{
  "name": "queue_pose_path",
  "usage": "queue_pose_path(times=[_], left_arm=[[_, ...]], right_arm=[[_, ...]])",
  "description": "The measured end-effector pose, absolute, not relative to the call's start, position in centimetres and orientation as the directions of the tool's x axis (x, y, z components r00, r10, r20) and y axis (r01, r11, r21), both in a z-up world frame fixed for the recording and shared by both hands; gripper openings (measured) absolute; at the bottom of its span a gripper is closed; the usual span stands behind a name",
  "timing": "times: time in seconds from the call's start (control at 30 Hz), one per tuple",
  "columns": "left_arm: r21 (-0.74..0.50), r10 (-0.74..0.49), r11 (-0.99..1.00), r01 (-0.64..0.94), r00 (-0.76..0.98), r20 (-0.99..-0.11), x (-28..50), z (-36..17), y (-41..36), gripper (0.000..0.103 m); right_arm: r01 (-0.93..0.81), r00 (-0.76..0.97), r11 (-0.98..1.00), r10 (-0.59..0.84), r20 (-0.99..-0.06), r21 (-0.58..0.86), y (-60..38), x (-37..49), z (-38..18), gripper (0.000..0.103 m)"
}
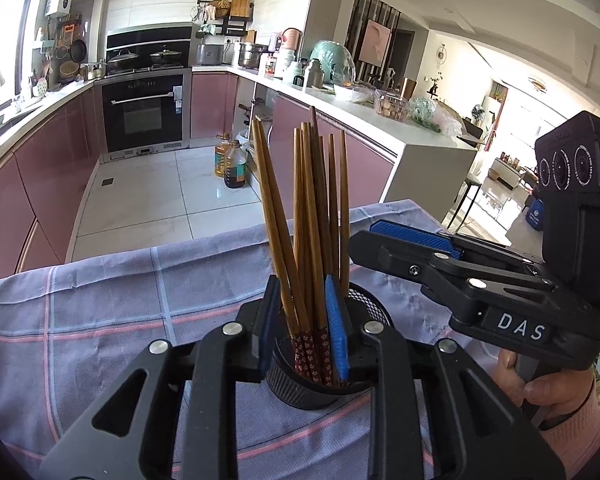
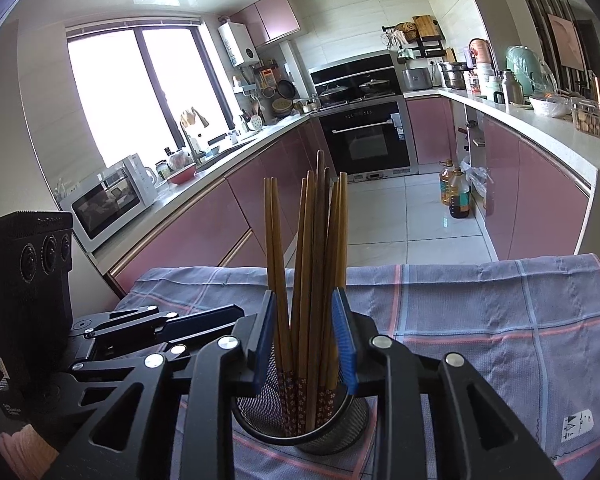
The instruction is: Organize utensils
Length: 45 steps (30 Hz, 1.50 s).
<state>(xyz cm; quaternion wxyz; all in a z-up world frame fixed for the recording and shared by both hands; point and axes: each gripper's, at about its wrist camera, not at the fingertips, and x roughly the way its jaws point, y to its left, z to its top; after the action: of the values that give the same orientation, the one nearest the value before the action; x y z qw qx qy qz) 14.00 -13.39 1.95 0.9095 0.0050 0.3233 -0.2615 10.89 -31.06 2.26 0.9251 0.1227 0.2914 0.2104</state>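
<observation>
**Chopsticks in a holder on a cloth-covered bench, one tool on each side**

A mesh holder (image 1: 364, 304) stands on a cloth (image 1: 100, 300) spread over the bench. A bundle of chopsticks (image 1: 308, 208) stands in the holder, fanning out above its rim. The left tool (image 1: 306, 328) sits at the near side of the holder, its pads flanking the chopsticks. The right tool (image 1: 412, 240) lies just right of the holder; in its own view its pads (image 2: 344, 340) also flank the bundle. Far beyond the bench lies the kitchen floor (image 1: 140, 192), with an oven (image 1: 142, 112) at the far end, cabinets along both sides, and oil bottles (image 1: 232, 160) on the floor at the right.
</observation>
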Motion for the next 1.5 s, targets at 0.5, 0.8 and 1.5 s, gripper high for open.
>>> queue_pose_path(times=[0.5,0.8,1.5], left_arm=[[-0.067,-0.237,0.971,0.229,0.887,-0.397,5.1,3.0,-5.2,0.097],[-0.024,-0.144,0.989,0.143,0.945,-0.293,0.0,4.3,-3.0,0.097],[-0.026,-0.085,0.996,0.081,0.968,-0.234,-4.7,4.8,-1.4,0.097]], right_arm=[[-0.293,0.829,0.931,0.36,-0.427,0.217,-29.8,4.7,2.0,0.096],[-0.251,0.893,0.956,0.289,-0.346,0.151,-28.2,0.6,2.5,0.096],[-0.177,0.954,0.982,0.189,-0.233,0.069,-26.8,-3.7,3.5,0.096]])
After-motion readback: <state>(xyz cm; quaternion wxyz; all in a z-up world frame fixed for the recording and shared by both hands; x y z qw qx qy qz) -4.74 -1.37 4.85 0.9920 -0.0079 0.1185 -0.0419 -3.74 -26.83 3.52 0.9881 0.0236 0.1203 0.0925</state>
